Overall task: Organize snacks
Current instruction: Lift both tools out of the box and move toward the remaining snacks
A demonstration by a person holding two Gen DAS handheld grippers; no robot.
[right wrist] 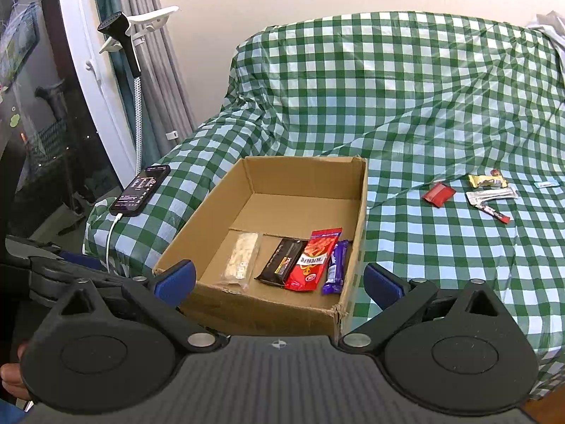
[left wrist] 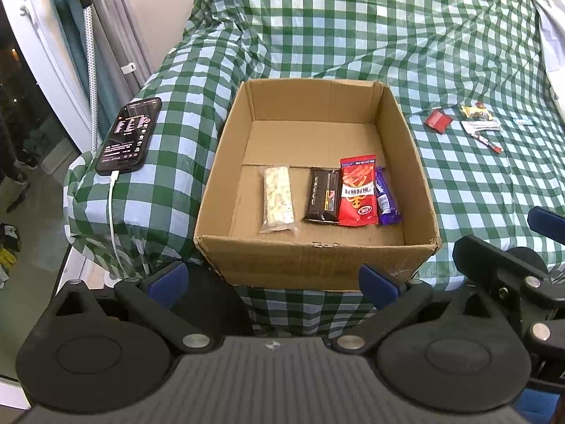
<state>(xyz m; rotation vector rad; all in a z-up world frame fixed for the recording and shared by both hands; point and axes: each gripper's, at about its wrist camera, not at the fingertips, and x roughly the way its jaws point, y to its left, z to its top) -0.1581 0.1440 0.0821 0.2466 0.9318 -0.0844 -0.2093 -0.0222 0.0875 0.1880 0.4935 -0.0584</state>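
Observation:
An open cardboard box (left wrist: pixel 229 183) (right wrist: pixel 197 233) sits on a green checked cloth. Inside lie a clear pack of pale snacks (left wrist: pixel 279 199) (right wrist: pixel 242 259), a dark brown bar (left wrist: pixel 323 196) (right wrist: pixel 282 261), a red packet (left wrist: pixel 357 190) (right wrist: pixel 312 259) and a purple bar (left wrist: pixel 386 198) (right wrist: pixel 335 266), side by side. To the right on the cloth lie a small red packet (left wrist: pixel 438 121) (right wrist: pixel 438 194), a yellow wrapped sweet (left wrist: pixel 475 111) (right wrist: pixel 487 181), a silver sachet (left wrist: pixel 482 126) (right wrist: pixel 491 195) and a thin red stick pack (left wrist: pixel 489 143) (right wrist: pixel 494 213). My left gripper (left wrist: pixel 275 281) and right gripper (right wrist: pixel 279 281) hover open before the box's near wall, holding nothing.
A phone (left wrist: pixel 130 135) (right wrist: pixel 140 194) on a white charging cable lies on the cloth left of the box. Curtains, a window and a handheld steamer (right wrist: pixel 122 37) stand at the far left. A small pale packet (right wrist: pixel 545 184) lies farther right. The cloth drops off at the near edge.

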